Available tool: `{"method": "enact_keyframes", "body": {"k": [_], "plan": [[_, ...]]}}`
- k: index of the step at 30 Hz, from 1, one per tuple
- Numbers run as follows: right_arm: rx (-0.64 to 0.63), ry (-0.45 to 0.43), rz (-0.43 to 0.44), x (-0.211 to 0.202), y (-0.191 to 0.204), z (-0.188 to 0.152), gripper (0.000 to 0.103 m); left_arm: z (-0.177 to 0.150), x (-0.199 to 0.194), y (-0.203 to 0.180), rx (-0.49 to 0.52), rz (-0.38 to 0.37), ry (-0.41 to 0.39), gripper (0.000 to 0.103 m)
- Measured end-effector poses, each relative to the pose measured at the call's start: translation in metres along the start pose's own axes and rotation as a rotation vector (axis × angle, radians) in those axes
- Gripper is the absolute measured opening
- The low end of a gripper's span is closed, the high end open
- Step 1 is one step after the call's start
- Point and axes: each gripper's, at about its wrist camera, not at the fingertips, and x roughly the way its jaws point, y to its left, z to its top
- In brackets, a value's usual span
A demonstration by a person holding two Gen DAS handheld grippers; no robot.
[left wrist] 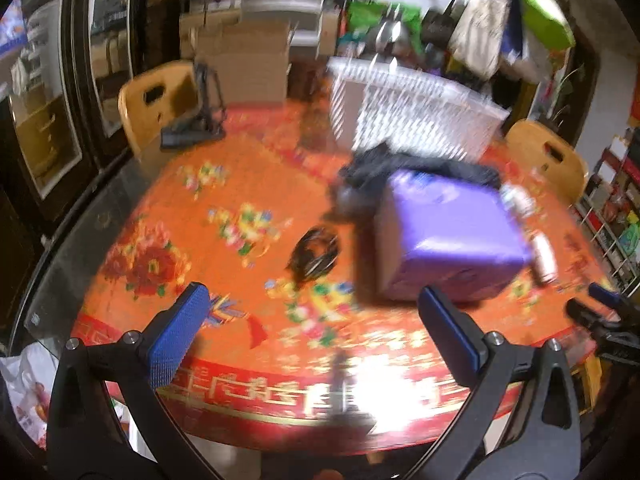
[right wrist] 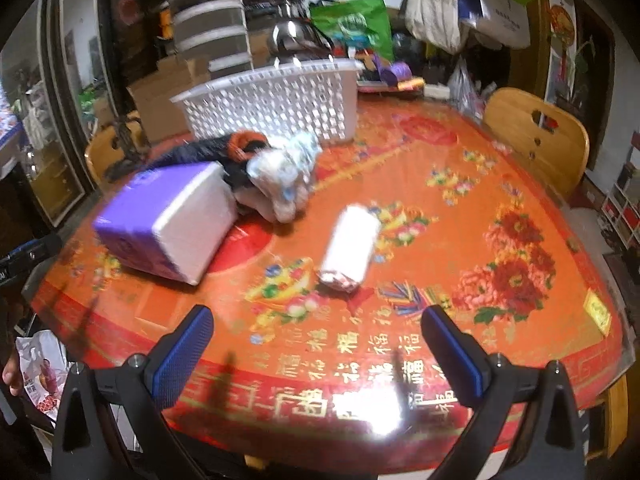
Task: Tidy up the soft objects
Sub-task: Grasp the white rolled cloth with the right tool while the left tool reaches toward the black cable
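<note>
Both claws gape wide, empty. White roll (right wrist: 349, 249) lies just ahead of my right claw (right wrist: 318, 334), long axis running away from me; my left claw (left wrist: 316, 314) faces the purple pack (left wrist: 452, 236) instead.

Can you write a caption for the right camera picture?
Open right gripper faces a white roll, purple pack and basket.

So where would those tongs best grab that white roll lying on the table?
Probably across the middle of the white roll, from above. It lies flat on the table with open space on both long sides, and the open right tongs look wide enough to span it. Its near end looks crumpled, a poorer hold.
</note>
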Motion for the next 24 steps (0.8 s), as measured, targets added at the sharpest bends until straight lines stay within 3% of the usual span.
{"method": "enact_keyframes", "body": {"k": [3,6,12,17,20,24], "plan": [[0.006,0.041,0.000,0.018,-0.004,-0.003,0.103,-0.006,0.025,0.016,-0.043,-0.039,0.049,0.103],[-0.008,0.079,-0.005,0.035,-0.006,-0.008,0.103,-0.010,0.047,0.019,-0.028,-0.032,0.094,0.103],[-0.067,0.068,-0.064,0.054,-0.001,-0.005,0.103,-0.009,0.073,0.013,0.016,0.017,0.098,0.102],[-0.089,0.104,-0.044,0.065,-0.001,0.008,0.103,0.004,0.087,0.011,0.053,0.023,0.117,0.092],[-0.090,0.108,-0.049,0.070,-0.002,0.017,0.092,0.014,0.094,0.010,0.060,0.013,0.131,0.089],[-0.075,0.105,-0.065,0.074,-0.011,0.029,0.076,0.023,0.099,0.008,0.065,0.023,0.126,0.068]]}}
